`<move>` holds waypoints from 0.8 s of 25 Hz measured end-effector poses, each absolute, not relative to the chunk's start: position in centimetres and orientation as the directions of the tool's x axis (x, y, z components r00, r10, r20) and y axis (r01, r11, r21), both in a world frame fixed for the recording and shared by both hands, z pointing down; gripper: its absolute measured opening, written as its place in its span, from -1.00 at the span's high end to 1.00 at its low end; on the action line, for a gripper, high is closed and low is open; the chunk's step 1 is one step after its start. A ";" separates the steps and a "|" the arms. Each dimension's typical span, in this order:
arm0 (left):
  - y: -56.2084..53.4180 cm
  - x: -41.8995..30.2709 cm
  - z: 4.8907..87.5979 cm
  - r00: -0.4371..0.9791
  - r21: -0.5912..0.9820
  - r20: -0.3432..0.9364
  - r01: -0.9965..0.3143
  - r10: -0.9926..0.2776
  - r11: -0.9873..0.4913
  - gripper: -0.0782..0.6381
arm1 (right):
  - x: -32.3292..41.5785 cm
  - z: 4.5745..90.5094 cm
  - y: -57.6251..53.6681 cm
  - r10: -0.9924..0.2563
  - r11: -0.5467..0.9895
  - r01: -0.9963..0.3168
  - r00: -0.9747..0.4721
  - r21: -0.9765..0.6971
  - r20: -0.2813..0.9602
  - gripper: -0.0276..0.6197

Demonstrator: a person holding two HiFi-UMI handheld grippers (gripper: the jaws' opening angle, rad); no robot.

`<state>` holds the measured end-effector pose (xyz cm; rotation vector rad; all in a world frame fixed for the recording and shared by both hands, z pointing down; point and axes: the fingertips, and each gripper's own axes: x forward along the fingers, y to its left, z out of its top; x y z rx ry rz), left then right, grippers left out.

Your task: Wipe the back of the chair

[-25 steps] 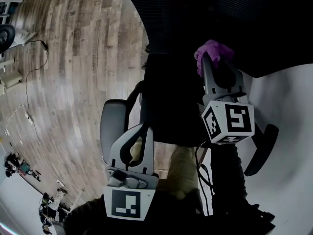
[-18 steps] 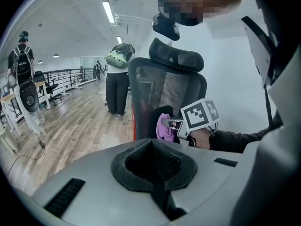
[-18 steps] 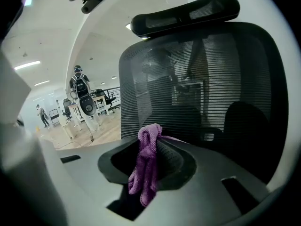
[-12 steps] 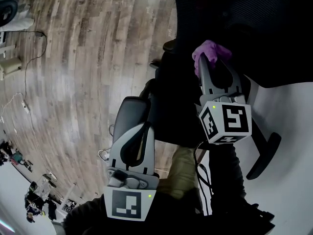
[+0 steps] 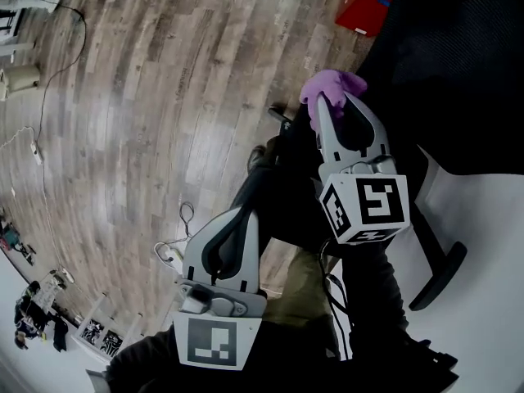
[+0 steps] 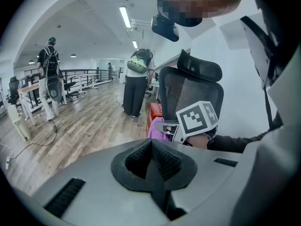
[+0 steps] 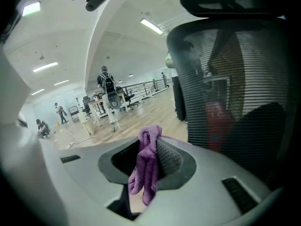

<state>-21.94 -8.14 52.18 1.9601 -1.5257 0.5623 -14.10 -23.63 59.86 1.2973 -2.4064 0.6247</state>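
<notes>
1. Just ahead and to the right of the right gripper [image 7: 150, 149] is the chair back [image 7: 235, 88]: black mesh, standing upright, long axis running top to bottom, with the headrest [image 7: 225, 1] on top.
2. Right gripper's jaws are clamped on a purple cloth [image 7: 146, 168]. It's bunched at the tips and a tail hangs down between the jaws.
3. From the head view, the cloth [image 5: 327, 84] sits right at the edge of the chair back [image 5: 458, 72]. Can't honestly tell if it's touching the mesh or just beside it.
4. My read: the thing that matters for the next move is that the mesh lies off to the right of the jaw line, not dead ahead. So the right gripper [image 5: 336, 105] would need to swing the cloth that way to press it flat, then stroke along the tall axis.
5. Left gripper [image 5: 237, 215] is way lower and further from the chair. Its jaws are closed together with nothing in them [image 6: 151, 147], so the right one is clearly the nearer and the working hand.
6. From the left gripper view, the whole chair [image 6: 188, 93] is well beyond the jaws, with the cloth [image 6: 155, 128] in between.
7. Further out there's a red box [image 5: 368, 2] on the wooden floor [image 5: 147, 97] past the chair.
</notes>
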 end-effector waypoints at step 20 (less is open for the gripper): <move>-8.7 -35.8 32.9 0.089 0.200 0.251 -0.979 -0.964 -0.038 0.76 | -33.2 28.5 -16.5 -0.555 0.810 -0.575 -0.816 -0.116 0.164 0.64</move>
